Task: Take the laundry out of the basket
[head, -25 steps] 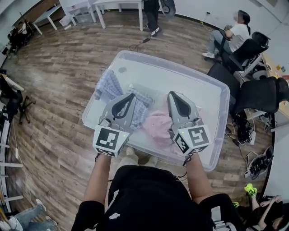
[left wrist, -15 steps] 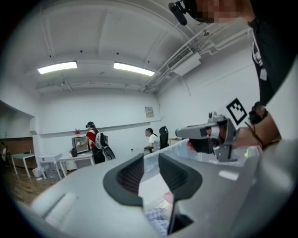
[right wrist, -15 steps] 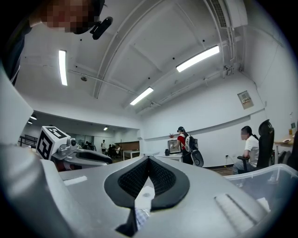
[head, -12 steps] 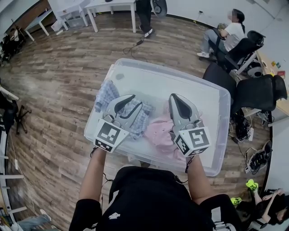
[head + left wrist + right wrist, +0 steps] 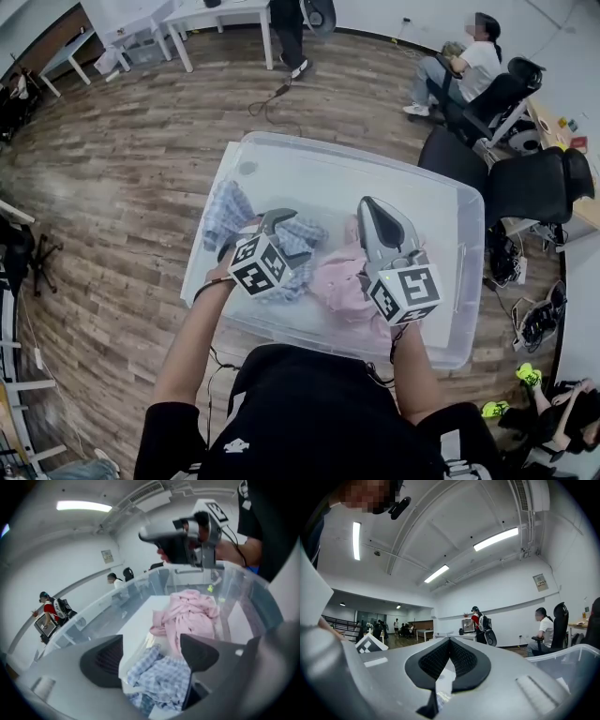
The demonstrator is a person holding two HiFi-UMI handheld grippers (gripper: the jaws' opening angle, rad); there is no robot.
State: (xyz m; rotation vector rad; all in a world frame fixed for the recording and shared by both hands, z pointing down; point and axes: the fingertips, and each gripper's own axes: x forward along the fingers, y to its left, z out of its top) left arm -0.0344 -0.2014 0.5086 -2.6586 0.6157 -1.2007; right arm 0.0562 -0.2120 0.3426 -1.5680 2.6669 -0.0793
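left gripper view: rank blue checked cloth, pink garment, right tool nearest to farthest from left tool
1. blue checked cloth, between the left tool's opening jaws
2. pink garment, just ahead, middle
3. right tool, top, above the pink garment

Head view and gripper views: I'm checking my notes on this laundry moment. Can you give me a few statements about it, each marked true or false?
1. The clear bin stands on a wooden floor. True.
2. The pink garment lies on the floor outside the bin. False: it lies inside the bin, beside the blue checked cloth.
3. The right gripper has its jaws together with nothing held. True.
4. The left gripper is clamped on the pink garment. False: its jaws are opening, and the blue checked cloth lies between them without being pressed.
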